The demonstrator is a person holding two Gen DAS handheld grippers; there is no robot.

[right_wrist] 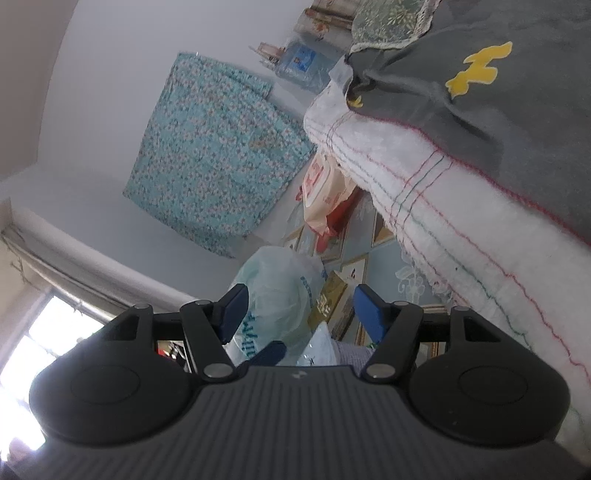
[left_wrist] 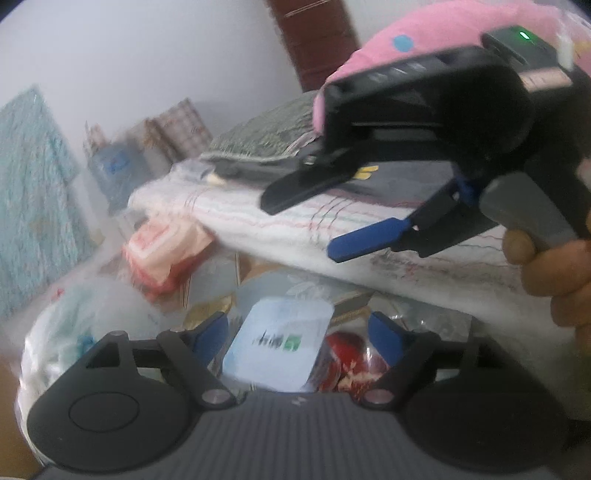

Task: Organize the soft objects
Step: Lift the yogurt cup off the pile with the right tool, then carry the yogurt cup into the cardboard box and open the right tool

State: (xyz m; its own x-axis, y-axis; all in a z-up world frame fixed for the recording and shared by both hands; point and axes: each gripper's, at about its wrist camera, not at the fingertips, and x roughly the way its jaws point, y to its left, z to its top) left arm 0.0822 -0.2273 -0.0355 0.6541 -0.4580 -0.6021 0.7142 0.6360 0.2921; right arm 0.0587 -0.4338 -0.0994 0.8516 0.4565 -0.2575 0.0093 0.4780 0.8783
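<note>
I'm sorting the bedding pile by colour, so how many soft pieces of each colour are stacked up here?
Pink: 1, the plush
Grey: 1, the cloth with yellow print
White: 1, the quilt with coloured stitching
Green patterned: 1, the lace-edged cover
Total: 4

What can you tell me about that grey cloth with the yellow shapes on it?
The grey cloth looks soft, like cotton, with yellow shapes printed on it. It lies rumpled on top of a thick white quilt stitched in red and green. A green patterned cloth rests on its far end. No tongs touch it.
</note>
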